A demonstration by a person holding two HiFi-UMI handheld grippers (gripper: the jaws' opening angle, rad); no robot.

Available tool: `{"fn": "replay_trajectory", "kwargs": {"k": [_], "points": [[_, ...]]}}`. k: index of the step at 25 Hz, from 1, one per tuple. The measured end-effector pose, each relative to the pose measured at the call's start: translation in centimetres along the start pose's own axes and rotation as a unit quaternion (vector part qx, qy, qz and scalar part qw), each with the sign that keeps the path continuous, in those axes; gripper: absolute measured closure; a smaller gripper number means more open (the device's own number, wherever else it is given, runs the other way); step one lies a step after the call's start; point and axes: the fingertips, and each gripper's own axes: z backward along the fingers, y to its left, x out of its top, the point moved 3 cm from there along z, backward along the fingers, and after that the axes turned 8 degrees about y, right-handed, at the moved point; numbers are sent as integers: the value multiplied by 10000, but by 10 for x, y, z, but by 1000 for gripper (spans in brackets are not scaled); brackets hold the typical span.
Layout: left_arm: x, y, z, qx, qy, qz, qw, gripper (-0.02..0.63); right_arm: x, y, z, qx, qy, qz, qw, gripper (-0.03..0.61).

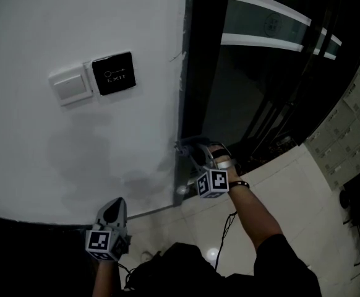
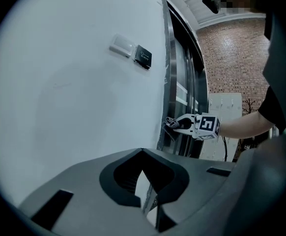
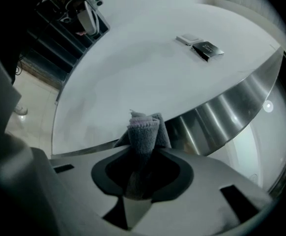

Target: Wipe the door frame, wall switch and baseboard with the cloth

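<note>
Quick status from my end. R gripper is clamped down on the cloth. It's a grey terry rag folded into a wad, with the jaws pinching its lower half and the top poking out past the tips. In the head view it sits just left of centre, low down, w/ the rag pressed right at the edge of the door frame where it meets the white wall.

L gripper hangs at bottom left near the foot of the wall. Its jaws are pretty much closed w/ nothing in them.

Switch is upper left on the wall next to a black EXIT plate, well apart from the rag. Baseboard runs along the bottom of the wall.

Handling, imo: the rag is light and floppy and squashes to nothing, so it won't push back, and pressure has to come from the gripper itself. It looks grippy enough that it shouldn't slip out, but the loose end could fold over or drag on the frame edge. The pinch is mid-wad, which seems abt right: deep enough to hold, w/ enough sticking out to do the wiping.
</note>
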Motion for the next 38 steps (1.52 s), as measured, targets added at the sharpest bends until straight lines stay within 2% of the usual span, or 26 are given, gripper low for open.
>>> {"fn": "replay_trajectory", "kwargs": {"k": [8, 11, 21, 26, 38], "points": [[-7, -3, -2, 47, 141, 15, 9999, 614, -6, 29, -8, 393, 124, -210, 9989, 483], [-7, -2, -3, 81, 178, 47, 9998, 614, -11, 42, -13, 520, 132, -112, 9985, 483], [-11, -8, -5, 40, 361, 1, 9993, 614, -23, 71, -23, 946, 420, -419, 9937, 483], [-23, -10, -5, 108, 519, 73, 9986, 614, -28, 92, -28, 1186, 569, -382, 9906, 482], [-34, -6, -11, 496, 567, 267, 9968, 614, -37, 129, -45, 1647, 455, -49, 9853, 482]]}}
